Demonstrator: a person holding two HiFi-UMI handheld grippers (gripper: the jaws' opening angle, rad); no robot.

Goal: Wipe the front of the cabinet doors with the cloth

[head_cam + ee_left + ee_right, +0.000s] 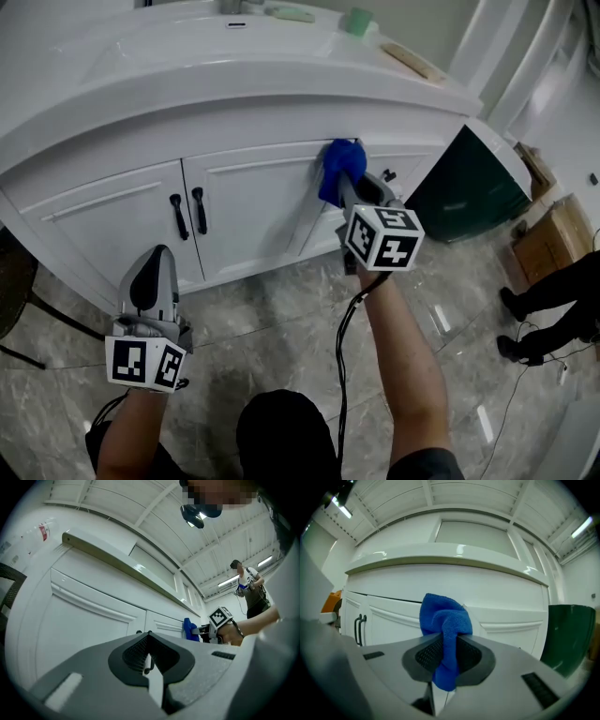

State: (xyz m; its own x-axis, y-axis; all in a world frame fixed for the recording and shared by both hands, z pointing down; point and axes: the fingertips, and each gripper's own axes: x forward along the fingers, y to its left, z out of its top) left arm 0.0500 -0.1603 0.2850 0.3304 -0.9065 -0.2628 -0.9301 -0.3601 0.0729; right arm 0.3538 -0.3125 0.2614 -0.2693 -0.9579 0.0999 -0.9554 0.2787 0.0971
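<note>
The white cabinet point(248, 202) has panelled doors with two black handles point(188, 214) at its middle seam. A blue cloth point(339, 167) is bunched against the top right corner of the middle door, just under the counter's lip. My right gripper point(347, 180) is shut on it. In the right gripper view the cloth point(444, 620) bulges out from between the shut jaws of that gripper point(446, 656), close to the door front. My left gripper point(157, 255) hangs low before the left door, shut on nothing. The left gripper view shows its tips point(149, 656) closed and the cloth point(189, 629) far off.
A dark green bin point(464, 187) stands right of the cabinet, with cardboard boxes point(553, 234) and a person's legs point(553, 305) beyond. A black chair point(11, 291) is at the left. A green cup point(357, 21) sits on the counter. The floor is marble tile point(272, 328).
</note>
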